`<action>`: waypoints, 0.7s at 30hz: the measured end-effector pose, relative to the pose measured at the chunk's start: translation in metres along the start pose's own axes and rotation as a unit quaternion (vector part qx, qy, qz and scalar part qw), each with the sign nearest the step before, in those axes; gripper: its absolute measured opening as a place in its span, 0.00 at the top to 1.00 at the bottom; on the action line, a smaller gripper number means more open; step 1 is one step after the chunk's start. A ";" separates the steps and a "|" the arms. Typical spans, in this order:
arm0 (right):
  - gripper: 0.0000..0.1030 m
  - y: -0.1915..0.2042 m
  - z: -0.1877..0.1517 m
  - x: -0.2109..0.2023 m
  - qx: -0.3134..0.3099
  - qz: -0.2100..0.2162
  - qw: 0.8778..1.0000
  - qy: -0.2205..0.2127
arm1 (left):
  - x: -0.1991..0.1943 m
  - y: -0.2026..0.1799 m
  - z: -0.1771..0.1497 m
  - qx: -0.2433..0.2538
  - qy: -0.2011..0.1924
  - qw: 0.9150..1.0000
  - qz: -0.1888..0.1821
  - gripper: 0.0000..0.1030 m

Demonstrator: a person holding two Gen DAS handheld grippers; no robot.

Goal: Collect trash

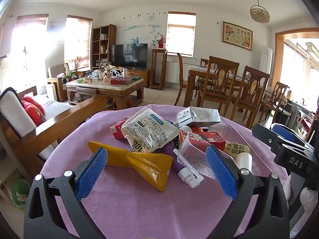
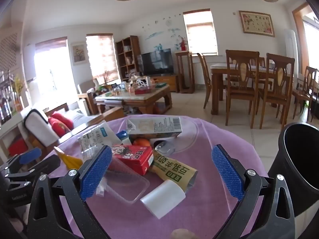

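A heap of trash lies on a round table under a pink cloth (image 1: 129,209). It holds a yellow wrapper (image 1: 137,162), a white printed pouch (image 1: 147,131), a grey carton (image 1: 199,116), a red carton (image 2: 132,156), a clear plastic tray (image 2: 125,187), a white cap (image 2: 163,198) and a beige-green pouch (image 2: 173,169). My left gripper (image 1: 157,171) is open, hovering over the near side of the heap with the yellow wrapper between its blue pads. My right gripper (image 2: 162,174) is open too, above the tray and white cap. A black bin (image 2: 299,165) stands at the table's right.
Beyond the table are a wooden sofa (image 1: 30,119) with red cushions at left, a cluttered coffee table (image 1: 105,85) and TV (image 1: 129,55) behind, and a dining table with chairs (image 1: 229,85) at right. Tiled floor lies between them.
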State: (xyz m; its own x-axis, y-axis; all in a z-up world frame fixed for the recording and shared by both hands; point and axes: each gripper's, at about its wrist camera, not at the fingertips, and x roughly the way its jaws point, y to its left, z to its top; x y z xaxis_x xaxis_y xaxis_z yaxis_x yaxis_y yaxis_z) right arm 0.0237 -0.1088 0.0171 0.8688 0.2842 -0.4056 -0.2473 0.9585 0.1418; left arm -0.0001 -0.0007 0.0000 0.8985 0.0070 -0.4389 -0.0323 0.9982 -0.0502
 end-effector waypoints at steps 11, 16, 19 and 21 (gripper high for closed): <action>0.04 -0.004 0.000 0.003 0.009 0.004 1.000 0.004 | 0.001 0.000 0.000 -0.004 0.003 1.000 -0.001 0.05; 0.04 -0.005 -0.002 0.004 0.010 0.003 1.000 0.004 | 0.000 0.001 0.000 -0.008 0.004 1.000 -0.002 0.05; 0.04 -0.006 -0.002 0.004 0.011 0.004 1.000 0.003 | 0.000 0.001 0.000 -0.006 0.004 1.000 -0.001 0.05; 0.04 -0.006 -0.002 0.004 0.012 0.004 1.000 0.005 | 0.001 0.001 0.000 -0.007 0.004 1.000 -0.002 0.05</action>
State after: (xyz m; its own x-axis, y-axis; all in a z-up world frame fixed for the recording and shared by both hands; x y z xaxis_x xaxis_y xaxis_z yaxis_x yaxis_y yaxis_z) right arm 0.0279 -0.1132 0.0124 0.8626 0.2928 -0.4126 -0.2442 0.9552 0.1674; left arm 0.0005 0.0003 -0.0002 0.8947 0.0028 -0.4466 -0.0351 0.9973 -0.0641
